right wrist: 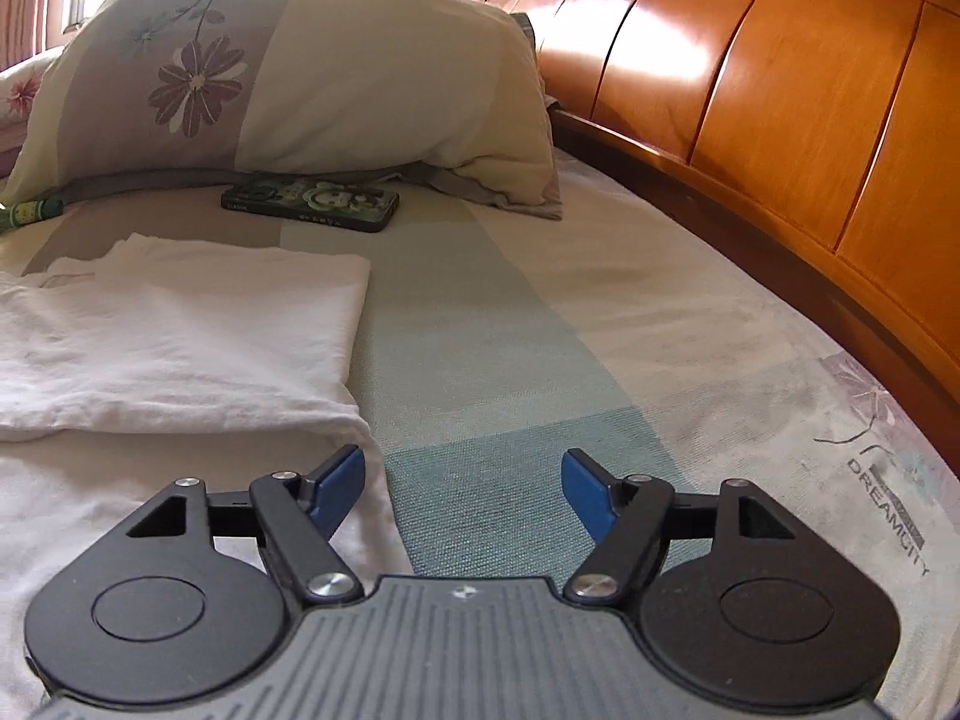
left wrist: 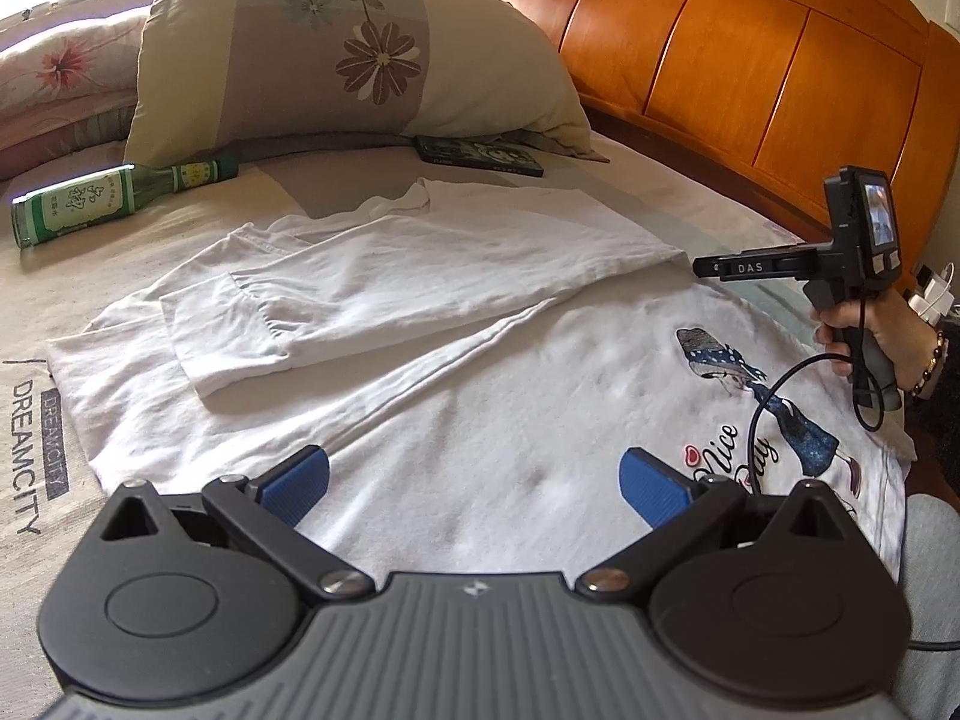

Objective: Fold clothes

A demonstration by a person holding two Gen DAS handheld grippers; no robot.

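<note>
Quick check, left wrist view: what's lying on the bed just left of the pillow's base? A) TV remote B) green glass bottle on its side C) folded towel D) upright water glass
B: a green bottle with a white-and-green label lies on its side on the bedsheet, its neck pointing toward the floral pillow.

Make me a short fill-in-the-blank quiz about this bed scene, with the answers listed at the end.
1. The white T-shirt lies on the ____.
2. The green bottle lies on its ____.
3. The phone rests just in front of the ____.
4. Both the left gripper and the right gripper are ____ and empty.

Answers: bed; side; pillow; open
</note>
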